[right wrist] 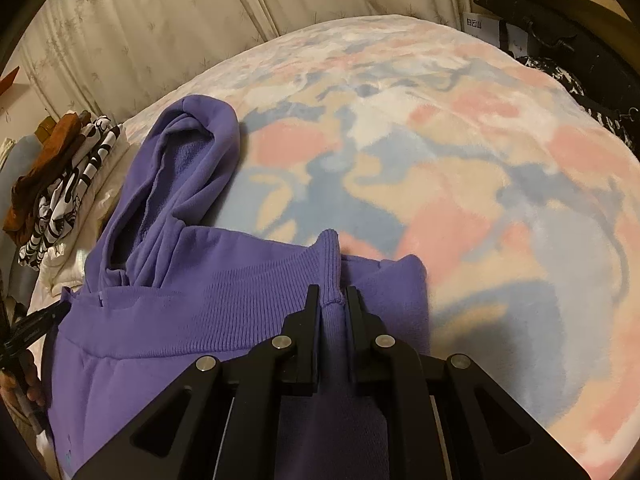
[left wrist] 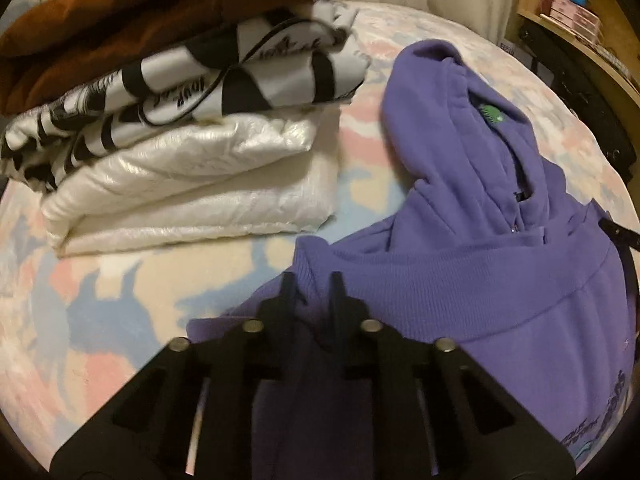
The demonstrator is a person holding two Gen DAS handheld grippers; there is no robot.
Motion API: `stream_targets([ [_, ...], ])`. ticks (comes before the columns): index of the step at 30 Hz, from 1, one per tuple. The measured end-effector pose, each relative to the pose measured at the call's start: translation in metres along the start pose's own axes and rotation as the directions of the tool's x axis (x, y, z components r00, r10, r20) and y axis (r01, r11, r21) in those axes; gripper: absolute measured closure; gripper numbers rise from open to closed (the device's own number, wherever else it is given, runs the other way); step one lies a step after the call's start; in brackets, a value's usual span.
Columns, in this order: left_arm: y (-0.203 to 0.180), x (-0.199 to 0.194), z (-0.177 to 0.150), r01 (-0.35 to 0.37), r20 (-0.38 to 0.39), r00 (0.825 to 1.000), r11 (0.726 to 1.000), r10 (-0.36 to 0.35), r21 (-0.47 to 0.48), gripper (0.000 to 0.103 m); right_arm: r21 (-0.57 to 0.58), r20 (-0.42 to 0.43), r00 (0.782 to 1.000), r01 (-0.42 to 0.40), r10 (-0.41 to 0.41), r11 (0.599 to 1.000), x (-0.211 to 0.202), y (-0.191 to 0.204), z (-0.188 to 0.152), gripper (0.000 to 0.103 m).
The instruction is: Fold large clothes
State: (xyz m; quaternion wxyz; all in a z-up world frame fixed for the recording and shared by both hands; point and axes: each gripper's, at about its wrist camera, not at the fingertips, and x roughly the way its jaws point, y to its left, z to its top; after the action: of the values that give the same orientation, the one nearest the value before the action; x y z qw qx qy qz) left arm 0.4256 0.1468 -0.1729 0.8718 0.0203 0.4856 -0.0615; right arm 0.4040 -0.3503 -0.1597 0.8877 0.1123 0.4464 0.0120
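A purple hoodie (left wrist: pixel 460 280) lies on the bed with its ribbed hem folded up toward the hood (left wrist: pixel 440 100). My left gripper (left wrist: pixel 313 284) is shut on the hem's left corner, with purple cloth pinched between its black fingers. In the right wrist view the same hoodie (right wrist: pixel 192 280) spreads to the left. There my right gripper (right wrist: pixel 333 292) is shut on the hem's right corner, and a ridge of ribbed cloth stands up between its fingers. The hood (right wrist: pixel 188 152) lies flat beyond the hem. The lower body of the hoodie is hidden under both grippers.
A pastel pink, blue and cream blanket (right wrist: pixel 440 160) covers the bed. At the far left stands a pile of folded clothes (left wrist: pixel 180 184): white padded, black-and-white print, brown on top. A pale curtain (right wrist: pixel 160 20) hangs behind. A wooden desk (left wrist: pixel 580 40) with dark items borders the right.
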Motion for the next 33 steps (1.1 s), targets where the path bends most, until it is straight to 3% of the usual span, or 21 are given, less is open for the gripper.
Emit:
stream_targets([
  [2,0.003,-0.016,0.001,-0.013,0.056,0.998,1.0,0.013,-0.011,0.094,0.0,0.022,1.0,0.011,-0.011,1.0,-0.006,0.003,0.002,0.094],
  [6,0.039,-0.029,0.005,0.011,0.111,0.994,0.986,0.008,-0.166,0.094,0.027,0.142,0.99,0.0,-0.004,1.0,-0.027,0.007,0.014,0.094],
  [11,0.043,0.009,-0.007,-0.033,0.024,0.999,0.982,0.038,-0.186,0.093,0.033,0.029,0.997,0.067,-0.068,0.997,0.013,0.006,0.011,0.094],
  [15,0.045,0.012,-0.006,-0.025,0.019,0.999,0.979,0.029,-0.201,0.09,0.044,0.012,0.999,0.052,-0.053,0.998,0.009,0.004,0.012,0.093],
  [17,0.042,0.0,-0.005,-0.038,0.04,0.998,0.983,0.046,-0.18,0.085,0.036,0.012,0.998,0.061,-0.061,0.998,-0.003,0.007,0.013,0.088],
  [19,0.035,-0.018,-0.006,-0.083,0.058,0.994,0.984,0.094,-0.159,0.072,0.024,0.049,0.994,0.093,-0.094,0.995,-0.019,0.011,0.011,0.074],
  [21,0.026,-0.041,-0.009,-0.098,0.114,0.987,0.984,0.115,-0.151,0.071,-0.002,0.127,0.989,0.078,-0.077,0.997,-0.047,0.025,0.005,0.064],
  [24,0.007,-0.061,-0.016,-0.068,0.166,0.982,0.989,0.089,-0.128,0.071,-0.094,0.131,0.991,0.009,0.003,0.995,-0.061,0.058,-0.005,0.064],
  [25,0.0,-0.06,-0.017,-0.068,0.154,0.984,0.991,0.086,-0.117,0.072,-0.11,0.111,0.994,-0.01,0.022,0.994,-0.058,0.067,-0.007,0.064],
  [27,-0.012,-0.049,-0.021,-0.08,0.111,0.99,0.992,0.091,-0.099,0.084,-0.141,0.043,0.996,-0.073,0.079,0.987,-0.046,0.087,-0.016,0.065],
  [28,-0.016,-0.044,-0.026,-0.098,0.091,0.99,0.991,0.107,-0.094,0.085,-0.164,0.019,0.996,-0.085,0.089,0.983,-0.039,0.096,-0.022,0.066],
  [31,-0.016,-0.021,-0.037,-0.164,0.038,0.985,0.983,0.168,-0.086,0.085,-0.215,0.019,0.999,-0.029,0.034,0.976,-0.026,0.108,-0.035,0.066],
  [33,-0.005,-0.016,-0.043,-0.125,0.032,0.991,0.984,0.13,-0.126,0.085,-0.195,0.055,0.998,0.048,-0.038,0.98,-0.025,0.094,-0.035,0.066],
])
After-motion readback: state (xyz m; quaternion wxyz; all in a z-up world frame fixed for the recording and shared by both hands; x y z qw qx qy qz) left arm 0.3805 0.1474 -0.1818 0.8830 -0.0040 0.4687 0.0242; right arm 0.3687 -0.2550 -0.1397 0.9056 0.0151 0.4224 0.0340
